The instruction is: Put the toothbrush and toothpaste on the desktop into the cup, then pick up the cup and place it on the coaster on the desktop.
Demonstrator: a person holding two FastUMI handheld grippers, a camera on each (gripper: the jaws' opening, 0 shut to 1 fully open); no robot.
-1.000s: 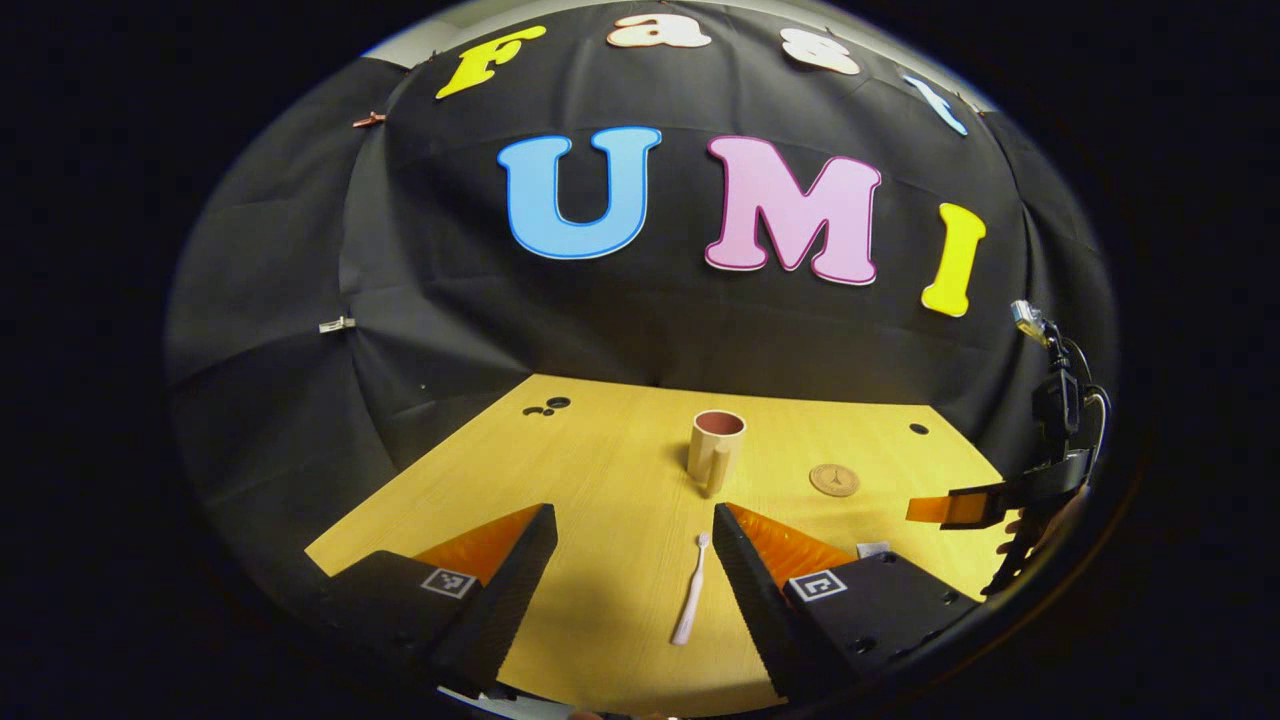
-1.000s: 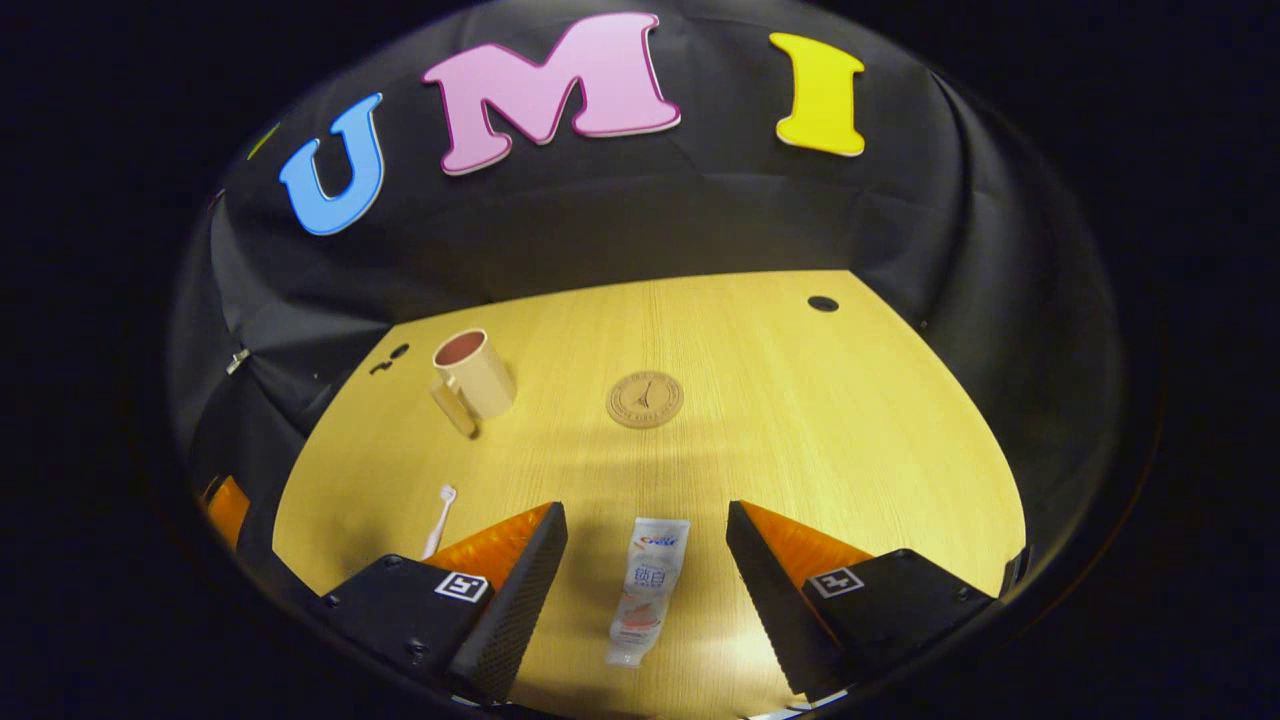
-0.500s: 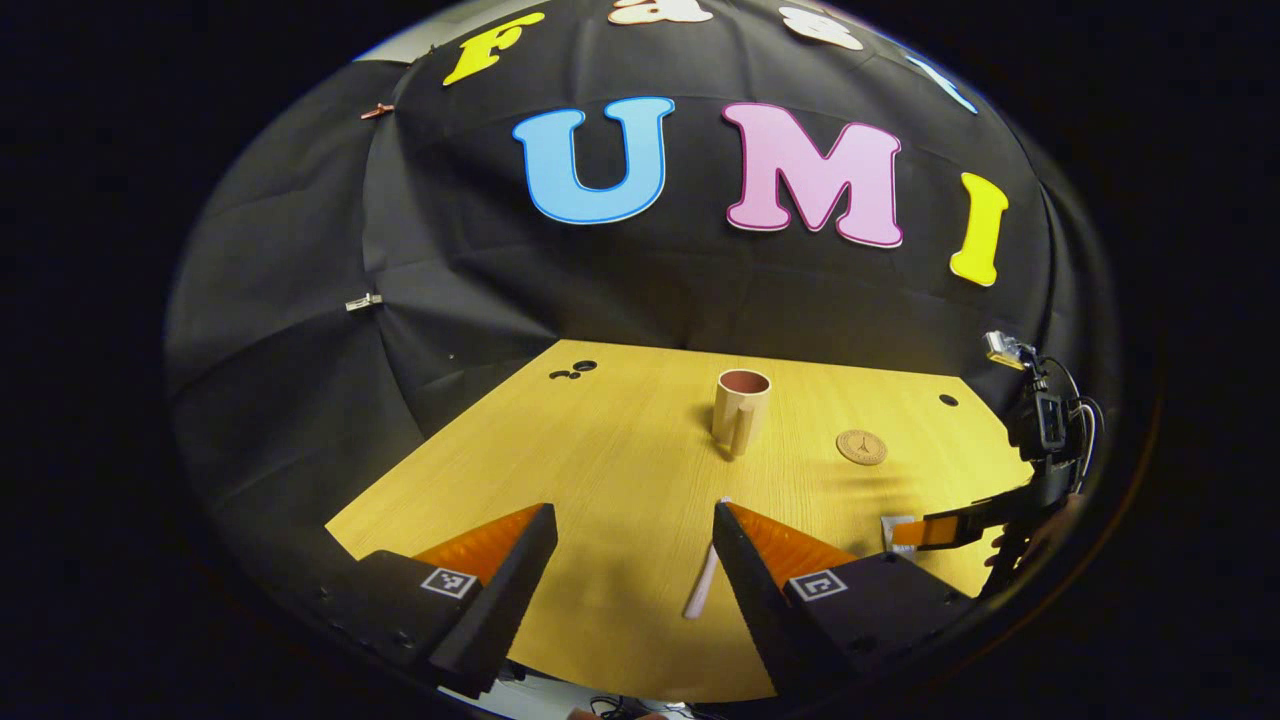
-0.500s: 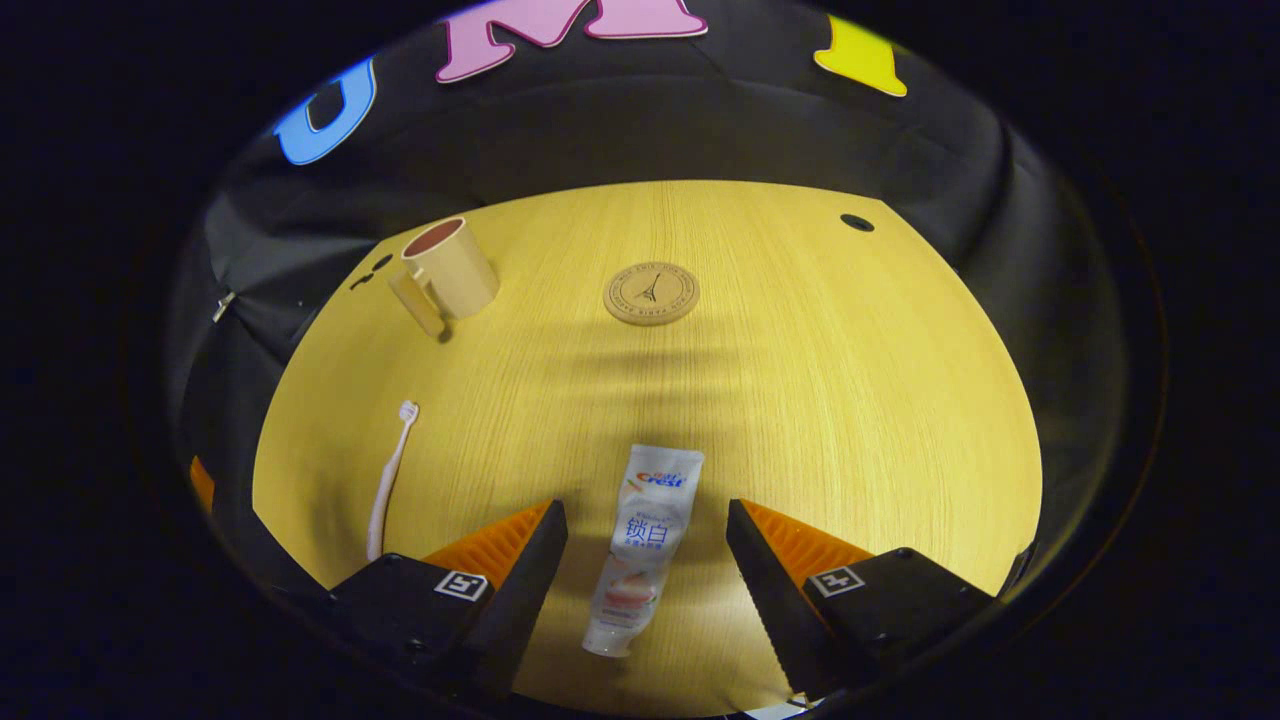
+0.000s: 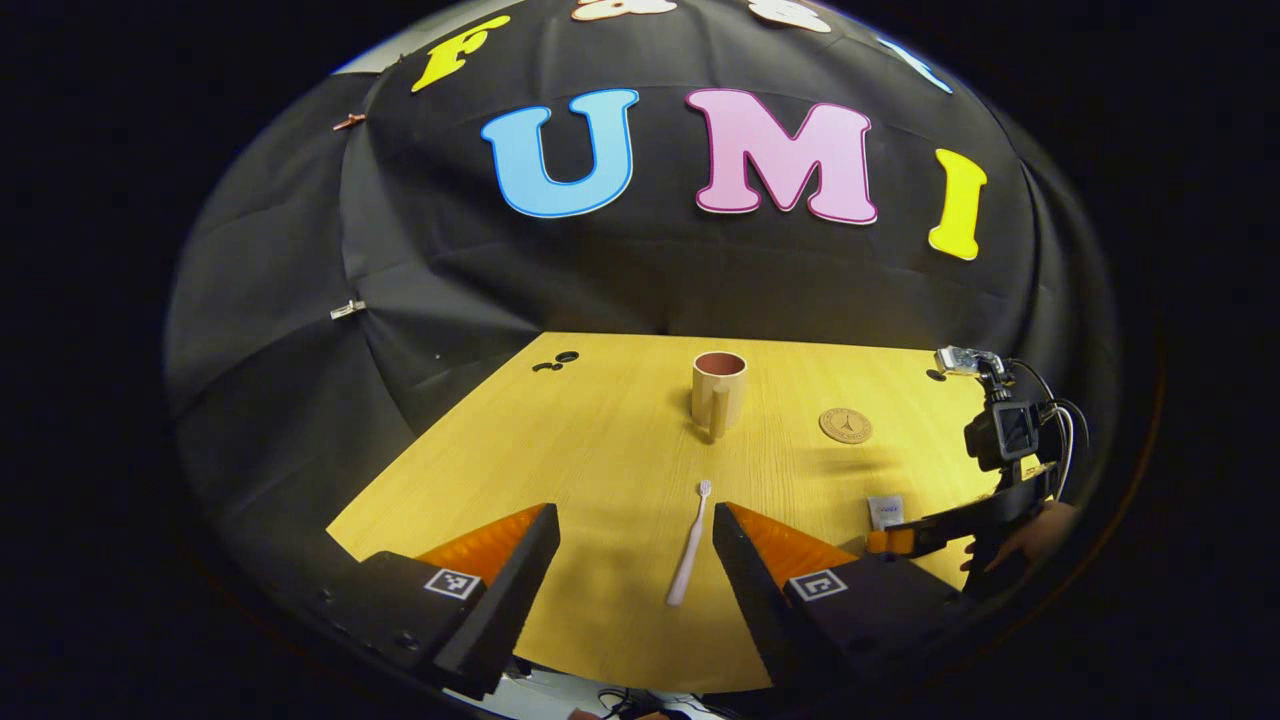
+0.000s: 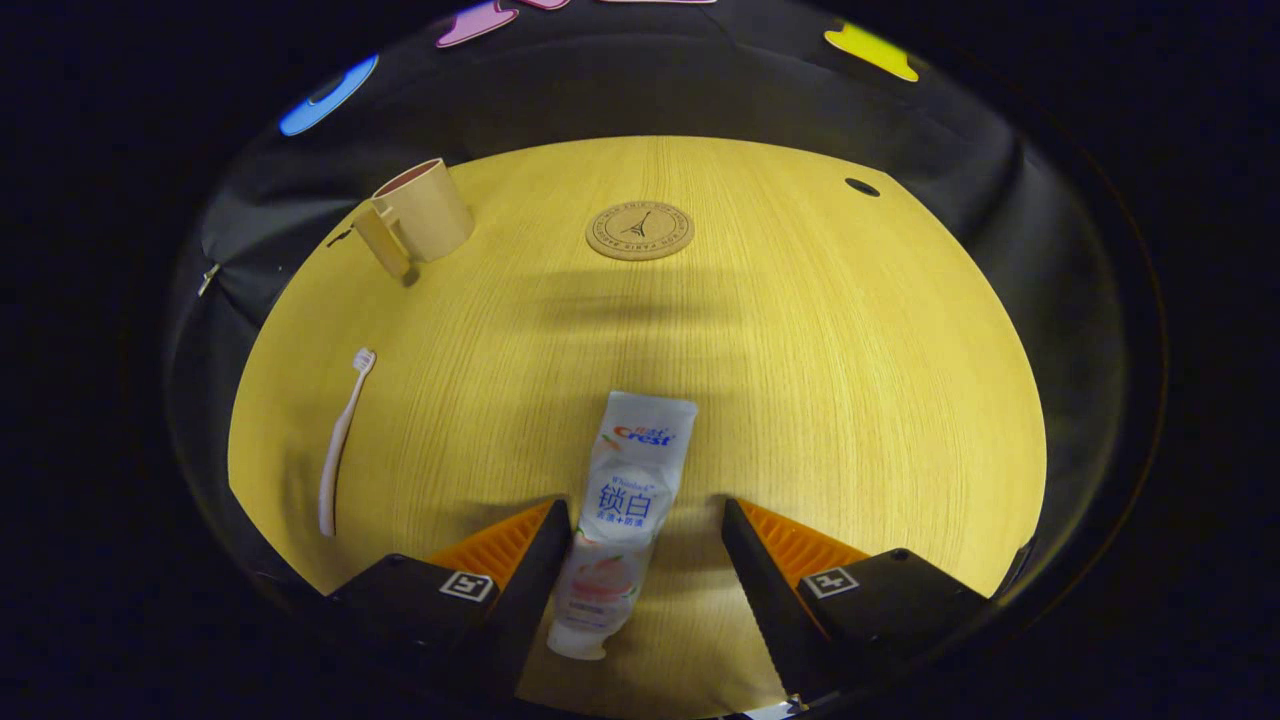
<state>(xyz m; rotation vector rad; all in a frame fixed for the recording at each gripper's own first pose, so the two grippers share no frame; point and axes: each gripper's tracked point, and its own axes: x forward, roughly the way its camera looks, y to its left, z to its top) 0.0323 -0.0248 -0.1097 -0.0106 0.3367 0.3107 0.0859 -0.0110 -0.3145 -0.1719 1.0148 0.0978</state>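
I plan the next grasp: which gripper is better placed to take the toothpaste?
Right. The open right gripper already straddles the toothpaste; the left gripper brackets the toothbrush.

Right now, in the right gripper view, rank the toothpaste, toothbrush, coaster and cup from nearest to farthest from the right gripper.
1. Toothpaste: between the open fingers of the right gripper.
2. Toothbrush: lying flat, off to the left.
3. Coaster: far, straight ahead.
4. Cup: far left, upright.

Cup (image 6: 420,210) left of coaster (image 6: 639,230); toothbrush (image 6: 340,442) left of toothpaste (image 6: 620,500).
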